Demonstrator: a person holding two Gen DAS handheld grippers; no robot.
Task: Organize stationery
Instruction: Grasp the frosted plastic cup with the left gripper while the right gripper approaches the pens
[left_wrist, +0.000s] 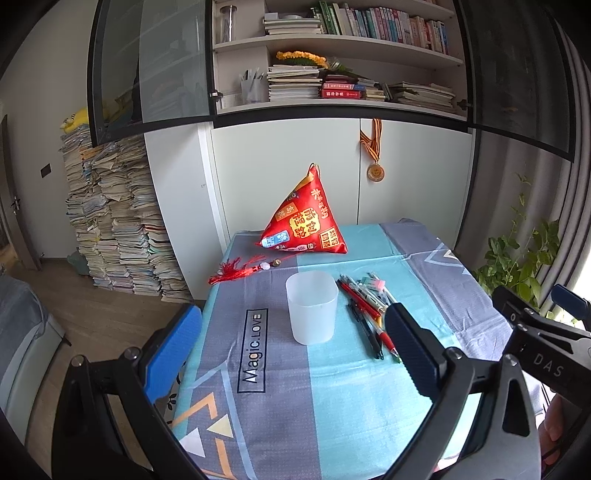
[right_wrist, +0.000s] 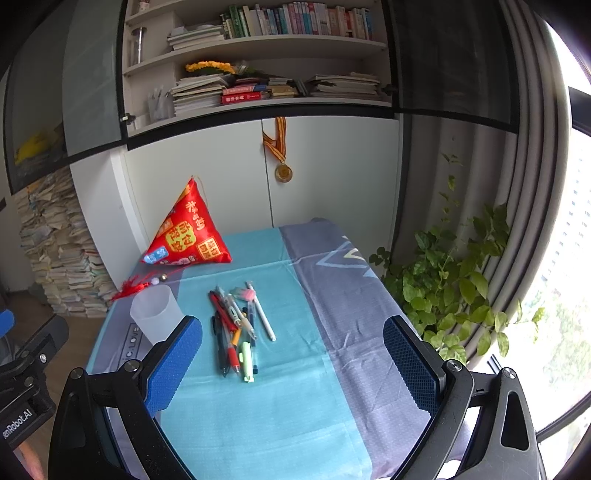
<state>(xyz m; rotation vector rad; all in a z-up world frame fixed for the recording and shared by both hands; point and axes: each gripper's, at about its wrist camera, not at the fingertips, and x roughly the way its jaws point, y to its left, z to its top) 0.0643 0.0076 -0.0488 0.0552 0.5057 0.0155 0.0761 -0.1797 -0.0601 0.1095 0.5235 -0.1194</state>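
Observation:
A translucent white cup (left_wrist: 312, 306) stands upright on the table cloth (left_wrist: 280, 387), also seen in the right wrist view as the cup (right_wrist: 155, 314) at left. A loose pile of pens (left_wrist: 365, 310) lies just right of it; in the right wrist view the pens (right_wrist: 236, 328) lie straight ahead. My left gripper (left_wrist: 291, 350) is open and holds nothing, hovering near the cup's front. My right gripper (right_wrist: 291, 362) is open and holds nothing, short of the pens.
A red pyramid-shaped pouch (left_wrist: 306, 218) with a red tassel (left_wrist: 236, 267) sits at the table's back. Behind it stands a white cabinet (left_wrist: 288, 173) with a hanging medal (left_wrist: 375, 170). Paper stacks (left_wrist: 114, 221) rise on the floor left; a leafy plant (right_wrist: 458, 288) stands right.

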